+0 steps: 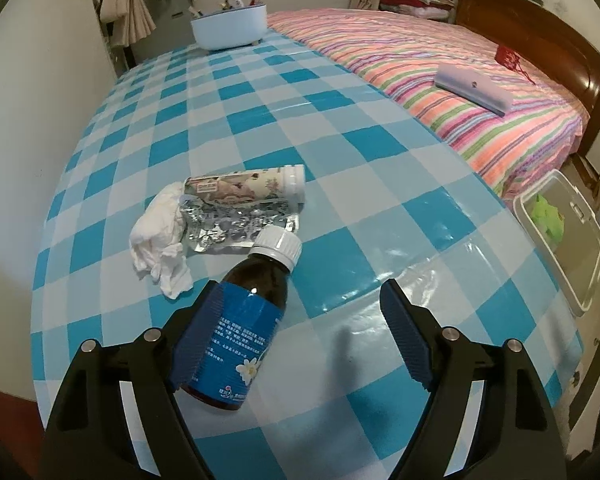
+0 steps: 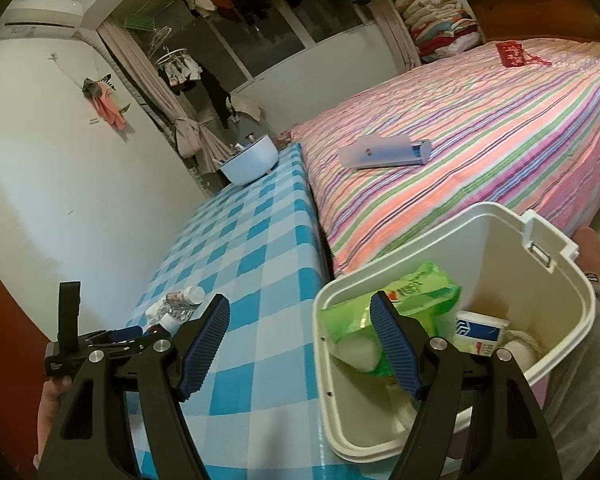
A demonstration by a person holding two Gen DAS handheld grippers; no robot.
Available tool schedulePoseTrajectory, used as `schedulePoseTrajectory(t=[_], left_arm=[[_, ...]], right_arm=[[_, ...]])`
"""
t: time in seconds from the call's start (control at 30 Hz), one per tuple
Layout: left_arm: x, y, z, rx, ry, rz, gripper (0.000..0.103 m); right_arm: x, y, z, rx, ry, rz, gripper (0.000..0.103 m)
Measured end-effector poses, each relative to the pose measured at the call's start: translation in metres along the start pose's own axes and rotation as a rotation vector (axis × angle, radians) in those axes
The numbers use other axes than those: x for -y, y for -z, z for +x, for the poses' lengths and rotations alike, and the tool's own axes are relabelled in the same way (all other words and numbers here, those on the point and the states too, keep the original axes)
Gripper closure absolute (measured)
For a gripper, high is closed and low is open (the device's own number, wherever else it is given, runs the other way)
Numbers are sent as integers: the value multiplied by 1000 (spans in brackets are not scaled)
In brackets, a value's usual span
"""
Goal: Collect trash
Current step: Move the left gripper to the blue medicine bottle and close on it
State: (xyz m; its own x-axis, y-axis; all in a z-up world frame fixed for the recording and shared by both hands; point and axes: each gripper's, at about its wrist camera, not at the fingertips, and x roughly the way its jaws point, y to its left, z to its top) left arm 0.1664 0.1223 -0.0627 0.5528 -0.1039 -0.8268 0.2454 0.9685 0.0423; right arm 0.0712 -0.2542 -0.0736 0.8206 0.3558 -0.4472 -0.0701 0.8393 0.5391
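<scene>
left claw [image 1: 302,334]: open wide, tilted down over the desk; nothing pinched
brown bottle [image 1: 246,320]: lying on the desk between the left claw's fingers, right up against the left finger, clear gap to the right finger; white cap points away from the claw
foil pill sheet [image 1: 236,226]: just beyond the bottle's cap, flat on the desk
printed tube [image 1: 244,188]: lying past the foil sheet, white cap to the right
crumpled tissue [image 1: 160,240]: ahead-left of the left claw, touching the foil sheet
desk [image 1: 340,160]: blue-and-white checked cover
right claw [image 2: 300,344]: open, empty
white bin [image 2: 540,320]: behind the right claw's right finger, beside the desk edge; green packet [image 2: 420,292] and small box [image 2: 480,332] inside
bed [image 2: 480,140]: striped cover, beyond the bin
</scene>
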Motion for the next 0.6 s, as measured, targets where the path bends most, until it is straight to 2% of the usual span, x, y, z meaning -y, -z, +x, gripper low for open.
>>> schedulePoseTrajectory(t=[0.2,0.4,0.47,0.53,0.6], left_arm=[[-17,-6,11,-41,-12,-27,24],[-21,-2,25,-105,-37,-13,26],[-25,2,33,-140,-33,-29,40],[-31,6,42,-180,-17,-57,51],[-34,9,44,-185,-11,-69,55]], right_arm=[[-7,3,9,-17,-19,-2,32],[-15,3,18,-34,-35,-6,32],[-17,3,20,-37,-39,-9,32],[-20,3,23,-42,-46,-11,32],[-25,4,27,-48,-53,-16,32]])
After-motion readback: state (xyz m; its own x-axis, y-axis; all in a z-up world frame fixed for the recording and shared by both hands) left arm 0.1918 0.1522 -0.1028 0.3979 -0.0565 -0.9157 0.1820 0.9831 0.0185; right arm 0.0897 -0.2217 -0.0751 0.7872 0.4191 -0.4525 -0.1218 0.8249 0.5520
